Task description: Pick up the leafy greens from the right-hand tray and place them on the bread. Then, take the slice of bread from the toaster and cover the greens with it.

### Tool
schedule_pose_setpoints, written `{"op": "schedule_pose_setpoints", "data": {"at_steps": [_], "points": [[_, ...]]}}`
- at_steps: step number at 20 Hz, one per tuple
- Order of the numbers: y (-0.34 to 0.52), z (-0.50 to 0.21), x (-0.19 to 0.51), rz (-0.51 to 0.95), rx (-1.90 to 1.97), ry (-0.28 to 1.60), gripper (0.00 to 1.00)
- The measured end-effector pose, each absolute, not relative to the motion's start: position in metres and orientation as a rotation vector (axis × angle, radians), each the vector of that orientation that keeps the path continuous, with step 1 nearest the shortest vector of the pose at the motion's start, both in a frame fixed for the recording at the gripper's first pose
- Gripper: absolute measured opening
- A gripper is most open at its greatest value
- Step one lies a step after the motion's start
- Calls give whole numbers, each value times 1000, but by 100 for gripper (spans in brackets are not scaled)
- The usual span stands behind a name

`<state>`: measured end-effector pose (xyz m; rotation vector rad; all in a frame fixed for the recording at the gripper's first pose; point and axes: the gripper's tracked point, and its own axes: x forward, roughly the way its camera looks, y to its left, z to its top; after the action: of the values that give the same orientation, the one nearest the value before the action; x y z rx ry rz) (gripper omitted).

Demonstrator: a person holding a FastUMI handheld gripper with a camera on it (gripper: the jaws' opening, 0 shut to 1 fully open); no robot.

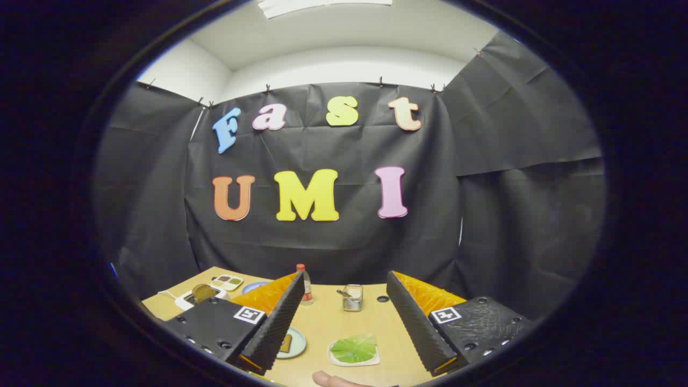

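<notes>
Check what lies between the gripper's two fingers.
In the gripper view, the open gripper frames the green leafy greens on their white tray, on bare wooden table.

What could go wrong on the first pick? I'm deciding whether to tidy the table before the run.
1. The gripper is open and above the table, and the leafy greens lie flat on a shallow tray; the fingers may pinch the tray edge or slide over the leaf.
2. A fingertip lies close to the tray and could be struck.
3. The bottle and metal holder stand just beyond and could be tipped by overshoot.
</notes>
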<state>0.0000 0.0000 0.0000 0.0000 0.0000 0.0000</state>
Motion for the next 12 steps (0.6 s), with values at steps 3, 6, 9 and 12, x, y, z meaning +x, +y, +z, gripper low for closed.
{"op": "schedule_pose_setpoints", "data": {"at_steps": [3, 6, 9, 12], "points": [[22, 12, -8, -26, -15, -19, 95], [31, 19, -14, -30, -29, -18, 95], [28, 24, -20, -35, -41, -24, 95], [20, 23, -19, -33, -62, -20, 95]]}}
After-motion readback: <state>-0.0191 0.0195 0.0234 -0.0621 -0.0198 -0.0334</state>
